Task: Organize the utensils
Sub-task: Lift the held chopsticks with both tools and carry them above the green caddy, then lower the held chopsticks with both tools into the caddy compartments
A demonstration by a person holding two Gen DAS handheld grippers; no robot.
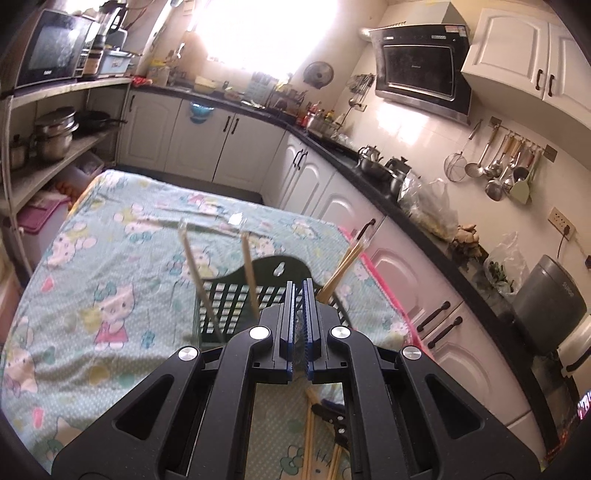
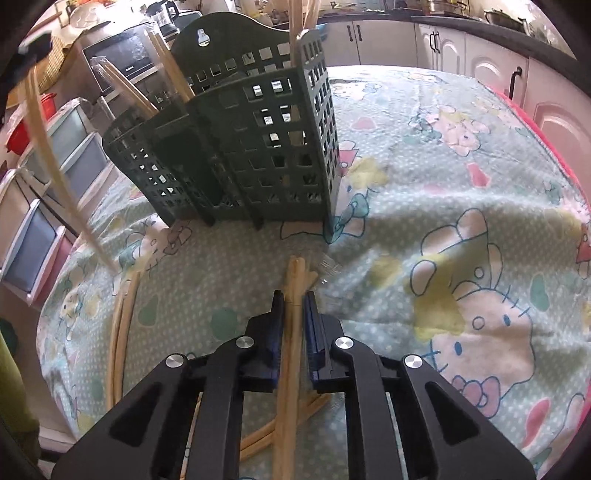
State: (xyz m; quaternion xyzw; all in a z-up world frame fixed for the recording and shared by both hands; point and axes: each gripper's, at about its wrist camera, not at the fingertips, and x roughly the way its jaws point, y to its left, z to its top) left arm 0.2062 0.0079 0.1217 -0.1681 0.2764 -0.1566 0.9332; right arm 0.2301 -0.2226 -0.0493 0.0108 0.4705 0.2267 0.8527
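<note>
A table under a mint cartoon-cat cloth (image 2: pixel 461 206) carries a dark green lattice utensil holder (image 2: pixel 255 147), upright, with several chopsticks (image 2: pixel 129 92) already leaning in its compartments. No writing on it or the appliances behind is clear enough to read. The left gripper (image 1: pixel 299 291) hangs above the holder, pressed together and empty; the right gripper (image 2: pixel 293 299) pinches a loose chopstick pair (image 2: pixel 293 280) lying on the cloth just before the holder.

A kitchen, with glaring daylight through the window (image 1: pixel 258 33) washing out the far wall. White cabinets (image 1: pixel 236 147) run under a dark worktop (image 1: pixel 373 177); a microwave (image 1: pixel 48 48) sits on open shelving (image 1: pixel 55 147), a range hood (image 1: pixel 421 70) on tiled wall.
</note>
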